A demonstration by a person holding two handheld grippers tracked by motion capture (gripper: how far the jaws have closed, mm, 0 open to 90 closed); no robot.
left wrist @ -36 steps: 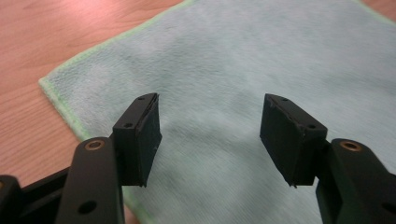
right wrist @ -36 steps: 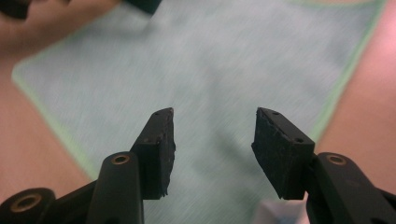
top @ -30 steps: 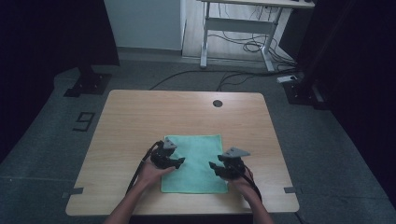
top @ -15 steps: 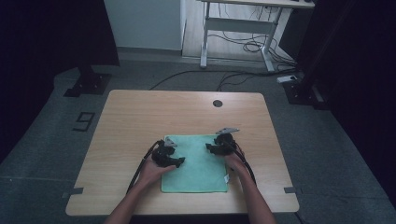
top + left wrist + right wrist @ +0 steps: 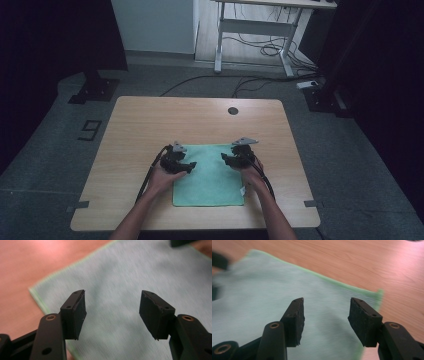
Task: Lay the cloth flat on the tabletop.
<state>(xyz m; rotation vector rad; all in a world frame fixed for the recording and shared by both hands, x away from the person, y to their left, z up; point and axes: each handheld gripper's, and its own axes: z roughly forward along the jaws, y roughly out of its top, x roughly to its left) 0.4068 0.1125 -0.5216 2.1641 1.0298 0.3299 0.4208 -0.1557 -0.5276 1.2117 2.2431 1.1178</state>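
Note:
A light green cloth (image 5: 210, 182) lies flat on the wooden table (image 5: 200, 117), near the front edge. My left gripper (image 5: 187, 166) hovers over the cloth's left side near the far left corner, jaws open with nothing between them; in the left gripper view (image 5: 113, 313) the cloth (image 5: 115, 275) spreads under the pads. My right gripper (image 5: 226, 159) hangs over the cloth's far right part, open and empty, its jaws having just been opening a little. In the right gripper view (image 5: 325, 320) the cloth (image 5: 262, 292) shows its far right corner just beyond the right pad.
A dark round hole (image 5: 233, 110) sits in the tabletop near its far edge. A small white tag (image 5: 243, 190) sticks out at the cloth's near right corner. Behind the table, a desk frame (image 5: 250, 30) and cables (image 5: 260, 50) stand on the floor.
The right gripper has moved away from the person along the cloth's right side, toward its far right corner. The left gripper has stayed put.

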